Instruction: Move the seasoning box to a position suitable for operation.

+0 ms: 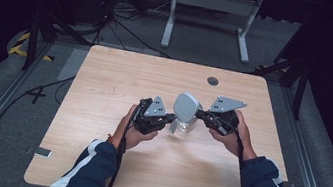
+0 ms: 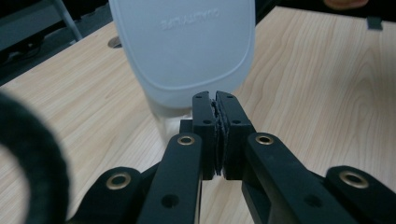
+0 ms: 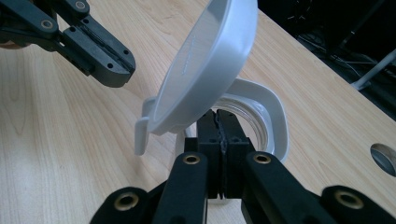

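High view: I've got both grippers mid-table [image 1: 107,74], jar [image 1: 184,124] w/ its flip lid [image 1: 186,107] raised between them. My left gripper [image 1: 170,118] sits just left of the jar, right gripper [image 1: 200,114] just right of it.

Left gripper view: my jaws are pressed together, tips at the lid's [image 2: 184,44] lower edge; can't tell if they pinch anything. Clear jar [image 2: 170,119] body right behind.

Right gripper view: jaws closed tight, tips at the jar's white rim [image 3: 266,105]; grip on it unclear. Lid [image 3: 210,65] tilted up, open. Left gripper [image 3: 126,70] is apart from the lid, jaws together.
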Motion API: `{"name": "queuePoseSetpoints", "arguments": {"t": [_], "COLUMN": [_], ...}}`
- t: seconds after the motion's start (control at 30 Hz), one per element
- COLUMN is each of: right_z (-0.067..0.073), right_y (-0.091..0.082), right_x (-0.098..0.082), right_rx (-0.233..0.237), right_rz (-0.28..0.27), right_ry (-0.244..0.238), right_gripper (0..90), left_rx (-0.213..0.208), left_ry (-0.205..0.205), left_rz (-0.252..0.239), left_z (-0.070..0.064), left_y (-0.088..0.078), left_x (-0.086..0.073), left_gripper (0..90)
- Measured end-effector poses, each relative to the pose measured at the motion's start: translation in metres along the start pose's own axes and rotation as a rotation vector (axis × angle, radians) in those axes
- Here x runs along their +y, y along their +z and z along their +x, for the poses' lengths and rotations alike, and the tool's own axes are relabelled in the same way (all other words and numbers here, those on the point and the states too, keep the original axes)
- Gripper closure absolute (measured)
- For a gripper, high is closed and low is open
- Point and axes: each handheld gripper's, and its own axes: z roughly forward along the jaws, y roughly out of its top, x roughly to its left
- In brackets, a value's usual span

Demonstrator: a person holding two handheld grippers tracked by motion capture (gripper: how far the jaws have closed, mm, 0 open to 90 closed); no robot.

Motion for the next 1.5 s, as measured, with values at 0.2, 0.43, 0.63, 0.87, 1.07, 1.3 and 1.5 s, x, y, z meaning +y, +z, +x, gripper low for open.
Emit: {"name": "queuePoseSetpoints", "arguments": {"t": [0.2, 0.43, 0.63, 0.87, 1.07, 1.3, 1.5], "right_z": [0.004, 0.004, 0.002, 0.002, 0.000, -0.003, -0.007], "right_y": [-0.002, -0.006, -0.005, -0.005, -0.008, -0.017, -0.029], "right_x": [0.003, 0.002, 0.000, 0.000, -0.001, -0.005, -0.012], "right_rx": [-0.005, -0.002, -0.005, -0.011, -0.024, -0.055, -0.095], "right_rz": [-0.015, -0.011, 0.003, 0.018, 0.035, 0.065, 0.095], "right_ry": [-0.019, -0.012, -0.011, -0.011, -0.023, -0.032, -0.022], "right_gripper": [89.8, 89.4, 88.6, 86.4, 81.0, 71.9, 60.0], "left_rx": [0.016, 0.043, 0.083, 0.123, 0.141, 0.189, 0.192], "left_ry": [0.003, -0.014, -0.050, -0.085, -0.103, -0.148, -0.181], "left_rz": [0.040, 0.092, 0.131, 0.176, 0.191, 0.238, 0.255], "left_z": [0.001, 0.007, 0.015, 0.021, 0.023, 0.024, 0.024], "left_y": [-0.011, -0.035, -0.057, -0.070, -0.084, -0.097, -0.104], "left_x": [-0.012, -0.038, -0.064, -0.090, -0.104, -0.125, -0.141], "left_gripper": [86.2, 83.5, 81.7, 70.6, 63.1, 45.0, 32.9]}}
